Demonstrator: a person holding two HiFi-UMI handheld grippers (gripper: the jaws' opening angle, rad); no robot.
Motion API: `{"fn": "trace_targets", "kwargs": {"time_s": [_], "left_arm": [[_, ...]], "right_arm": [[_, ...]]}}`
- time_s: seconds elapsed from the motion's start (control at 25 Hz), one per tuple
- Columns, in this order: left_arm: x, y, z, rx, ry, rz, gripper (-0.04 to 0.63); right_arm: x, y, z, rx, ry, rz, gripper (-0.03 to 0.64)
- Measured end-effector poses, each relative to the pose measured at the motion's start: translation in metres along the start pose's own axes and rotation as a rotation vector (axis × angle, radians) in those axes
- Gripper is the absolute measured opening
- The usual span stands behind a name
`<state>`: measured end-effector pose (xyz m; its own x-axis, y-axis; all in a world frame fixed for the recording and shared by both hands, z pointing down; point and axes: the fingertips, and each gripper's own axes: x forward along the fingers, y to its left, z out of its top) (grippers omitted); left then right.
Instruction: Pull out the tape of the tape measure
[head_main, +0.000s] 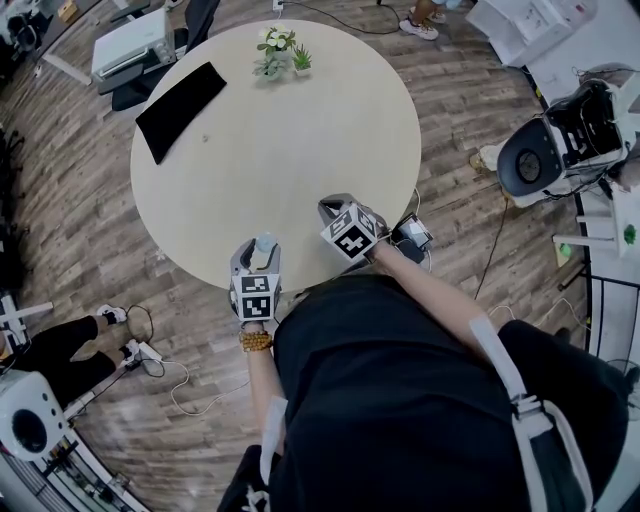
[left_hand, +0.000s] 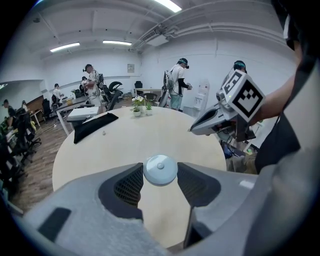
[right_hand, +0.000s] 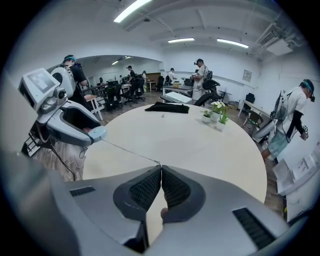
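A small round light-blue tape measure (left_hand: 160, 170) sits between the jaws of my left gripper (left_hand: 160, 176), which is shut on it just above the near edge of the round beige table (head_main: 300, 140). In the head view the case (head_main: 265, 243) shows at the left gripper (head_main: 262, 250). My right gripper (right_hand: 161, 169) is shut on the end of the thin tape (right_hand: 131, 148). The tape stretches in a taut line back to the case (right_hand: 96, 133). The right gripper (head_main: 332, 209) hovers to the right of the left one, a short way apart.
A black cloth (head_main: 180, 108) lies at the table's far left, with a tiny object (head_main: 206, 139) beside it. Small potted plants (head_main: 280, 52) stand at the far edge. Cables and a power box (head_main: 412, 235) lie on the floor right of the table. Several people stand beyond.
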<state>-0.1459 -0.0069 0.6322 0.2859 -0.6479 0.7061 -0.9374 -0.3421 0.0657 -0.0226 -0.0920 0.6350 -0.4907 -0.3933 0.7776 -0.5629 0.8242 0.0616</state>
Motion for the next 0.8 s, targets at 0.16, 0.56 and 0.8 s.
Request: {"fn": "trace_targets", "kwargs": {"time_s": [0.16, 0.56, 0.8], "left_arm": [[-0.002, 0.007, -0.001, -0.007, 0.003, 0.012, 0.224], [-0.002, 0.01, 0.003, -0.018, -0.011, 0.019, 0.224], [-0.003, 0.008, 0.006, -0.038, -0.029, 0.004, 0.224]], "right_arm": [[-0.001, -0.008, -0.007, -0.002, 0.01, -0.019, 0.006], [-0.003, -0.019, -0.016, 0.029, 0.02, -0.054, 0.005], [-0.006, -0.03, -0.013, 0.068, 0.011, -0.07, 0.005]]}}
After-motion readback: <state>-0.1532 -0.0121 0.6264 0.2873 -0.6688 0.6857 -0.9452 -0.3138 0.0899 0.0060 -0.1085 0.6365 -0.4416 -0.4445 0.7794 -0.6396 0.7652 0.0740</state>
